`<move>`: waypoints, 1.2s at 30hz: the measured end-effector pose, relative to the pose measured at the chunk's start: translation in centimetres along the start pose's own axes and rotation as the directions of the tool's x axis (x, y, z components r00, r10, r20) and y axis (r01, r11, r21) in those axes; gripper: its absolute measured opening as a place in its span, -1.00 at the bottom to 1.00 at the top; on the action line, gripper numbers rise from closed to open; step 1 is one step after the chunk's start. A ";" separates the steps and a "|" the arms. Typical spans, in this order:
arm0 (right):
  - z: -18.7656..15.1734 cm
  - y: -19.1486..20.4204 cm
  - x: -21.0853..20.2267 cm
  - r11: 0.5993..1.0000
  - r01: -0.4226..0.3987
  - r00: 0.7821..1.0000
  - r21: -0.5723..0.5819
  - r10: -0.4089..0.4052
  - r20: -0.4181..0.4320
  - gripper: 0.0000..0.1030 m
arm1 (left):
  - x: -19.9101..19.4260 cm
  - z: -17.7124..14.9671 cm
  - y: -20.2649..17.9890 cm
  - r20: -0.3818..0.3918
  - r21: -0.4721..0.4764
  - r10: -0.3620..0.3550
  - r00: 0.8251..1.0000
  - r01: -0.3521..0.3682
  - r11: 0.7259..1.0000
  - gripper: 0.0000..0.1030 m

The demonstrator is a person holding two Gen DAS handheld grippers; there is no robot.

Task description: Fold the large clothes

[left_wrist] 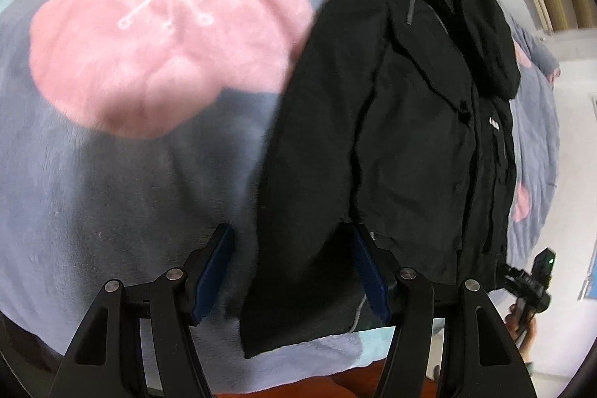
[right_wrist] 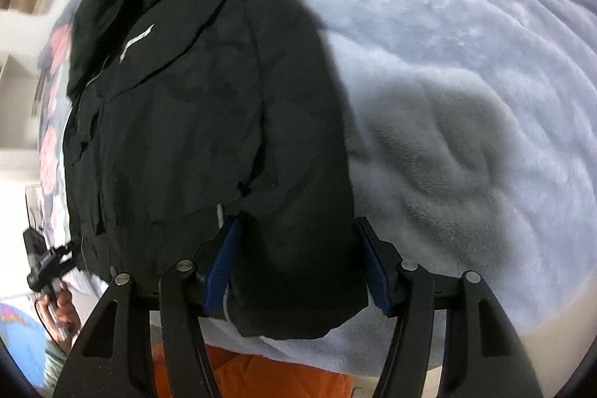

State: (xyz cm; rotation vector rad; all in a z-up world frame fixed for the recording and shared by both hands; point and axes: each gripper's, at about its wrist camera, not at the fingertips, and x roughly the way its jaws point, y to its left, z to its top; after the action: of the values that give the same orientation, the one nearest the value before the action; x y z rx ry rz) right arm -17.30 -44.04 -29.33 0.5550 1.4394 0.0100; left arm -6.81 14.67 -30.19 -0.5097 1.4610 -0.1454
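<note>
A black jacket (left_wrist: 410, 137) lies spread flat on a fluffy grey-blue blanket (left_wrist: 130, 193) with big pink flowers. In the left wrist view its left sleeve (left_wrist: 294, 267) runs down between the blue pads of my left gripper (left_wrist: 291, 234). That gripper is open, with a strip of blanket showing between the left pad and the cloth. In the right wrist view the jacket (right_wrist: 179, 107) fills the left half. Its other sleeve (right_wrist: 298, 267) fills the gap of my right gripper (right_wrist: 298, 224). I see no pinch there, so it reads as open. Both cuffs end near the bed's front edge.
The blanket (right_wrist: 466, 99) stretches wide beside the jacket, wrinkled and shadowed. Orange cloth (right_wrist: 242, 372) shows below the bed's front edge. A person's hand (left_wrist: 522, 319) holds the other gripper's handle at the frame edge, as does a hand (right_wrist: 63, 304) in the right wrist view. White wall lies beyond.
</note>
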 end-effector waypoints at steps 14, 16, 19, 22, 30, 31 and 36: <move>0.3 0.0 1.3 0.996 -0.084 0.994 -0.025 0.082 -0.068 0.16 | 1.8 -0.1 -1.4 -0.023 0.018 -0.055 0.998 0.055 0.998 0.10; 0.2 0.2 1.1 0.996 -0.084 0.995 -0.028 0.082 -0.060 0.06 | 1.9 -0.2 -1.3 -0.023 0.024 -0.037 0.999 0.038 0.999 0.10; 0.2 1.0 -0.6 0.994 -0.080 0.997 -0.072 0.079 -0.021 -0.40 | 1.3 -0.3 -2.5 0.001 0.075 0.000 1.000 -0.001 0.997 -0.19; 0.8 2.5 -3.2 0.991 -0.080 0.996 -0.103 0.085 0.040 -0.65 | -0.5 0.2 -3.8 0.040 0.104 -0.021 0.999 0.017 0.994 -0.72; 5.6 6.3 -9.4 0.984 -0.087 0.976 -0.157 0.116 0.186 -0.66 | -7.3 3.8 -9.0 0.193 0.180 -0.163 0.968 0.129 0.975 -0.73; 6.6 6.9 -10.2 0.982 -0.093 0.970 -0.166 0.127 0.208 -0.66 | -8.1 4.5 -9.9 0.213 0.191 -0.174 0.961 0.133 0.973 -0.73; 10.6 8.4 -13.3 0.974 -0.138 0.940 -0.180 0.187 0.287 -0.66 | -12.1 8.5 -12.8 0.305 0.255 -0.225 0.925 0.149 0.955 -0.73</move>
State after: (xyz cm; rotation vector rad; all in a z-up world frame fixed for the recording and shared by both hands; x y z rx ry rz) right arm -6.75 -44.83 -13.57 0.5196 1.0802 0.1632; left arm 2.67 10.16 -13.71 -0.4608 1.0482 -0.3596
